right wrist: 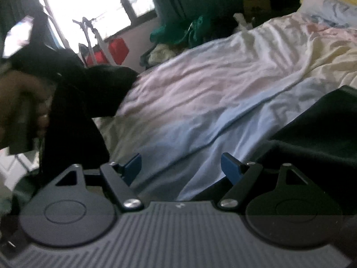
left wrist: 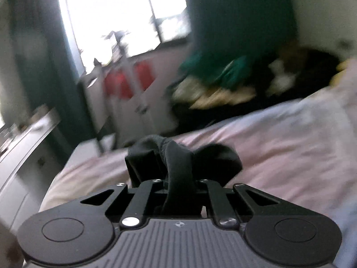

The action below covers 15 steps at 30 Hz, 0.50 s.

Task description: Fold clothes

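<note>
Left gripper (left wrist: 178, 178) with jaws clamped on a bunched fold of black garment (left wrist: 176, 158), cloth spilling forward past the jaws and hanging above the bed (left wrist: 267, 138). Right gripper (right wrist: 181, 167) with jaws wide apart, nothing between them but pale bedsheet (right wrist: 200, 102); more black cloth just beside the right jaw and well off to the left.
</note>
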Available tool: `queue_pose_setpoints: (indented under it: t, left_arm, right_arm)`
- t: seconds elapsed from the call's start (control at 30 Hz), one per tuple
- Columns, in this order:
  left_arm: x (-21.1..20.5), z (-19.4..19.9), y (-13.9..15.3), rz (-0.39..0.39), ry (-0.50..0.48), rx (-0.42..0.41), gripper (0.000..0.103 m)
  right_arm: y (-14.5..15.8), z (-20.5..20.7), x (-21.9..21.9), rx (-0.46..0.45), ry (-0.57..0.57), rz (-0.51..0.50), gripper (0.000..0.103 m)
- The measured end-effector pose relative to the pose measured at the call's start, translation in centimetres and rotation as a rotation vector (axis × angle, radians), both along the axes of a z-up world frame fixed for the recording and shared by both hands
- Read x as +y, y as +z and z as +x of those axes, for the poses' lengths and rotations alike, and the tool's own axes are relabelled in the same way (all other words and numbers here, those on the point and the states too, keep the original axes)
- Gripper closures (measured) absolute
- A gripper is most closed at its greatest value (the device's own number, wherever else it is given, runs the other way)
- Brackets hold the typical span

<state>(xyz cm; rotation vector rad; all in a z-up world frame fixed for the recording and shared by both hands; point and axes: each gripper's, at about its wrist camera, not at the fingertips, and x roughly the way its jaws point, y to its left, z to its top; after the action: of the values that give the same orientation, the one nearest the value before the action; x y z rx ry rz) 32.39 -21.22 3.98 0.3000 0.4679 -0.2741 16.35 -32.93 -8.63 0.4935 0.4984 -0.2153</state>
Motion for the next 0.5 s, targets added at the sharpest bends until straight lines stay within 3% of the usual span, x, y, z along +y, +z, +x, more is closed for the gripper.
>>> queue_pose_setpoints:
  t: [0.17,0.3,0.37,0.4,0.5]
  left_arm:
    - [1.3,-4.2,3.1,-0.187,-0.259,-0.055,0.091]
    - [0.4,-3.2,0.2,-0.205,-0.252,0.016,0.086]
    - [0.1,-2.2,-2.5,-0.206,-0.238,0.091,0.077]
    - [0.0,-1.7,-3.7,-0.205,-0.227,0.122,0.068]
    - [0.7,-1.3,-6.6,-0.197,-0.188,0.147,0.050]
  right_arm:
    - [1.7,-2.8,-1.7,-0.083,-0.094,0.046,0.023]
    - [1.4,-3.3,-2.9,-0.087,-0.131,0.085,0.022]
    - [1.0,-3.0,-3.1,-0.074,-0.126,0.103,0.022]
    - [0.7,-2.7,-3.1,-0.068,-0.121,0.110,0.022]
    - [-0.2,-1.9,-3.1,-0.049,-0.098,0.118,0.022]
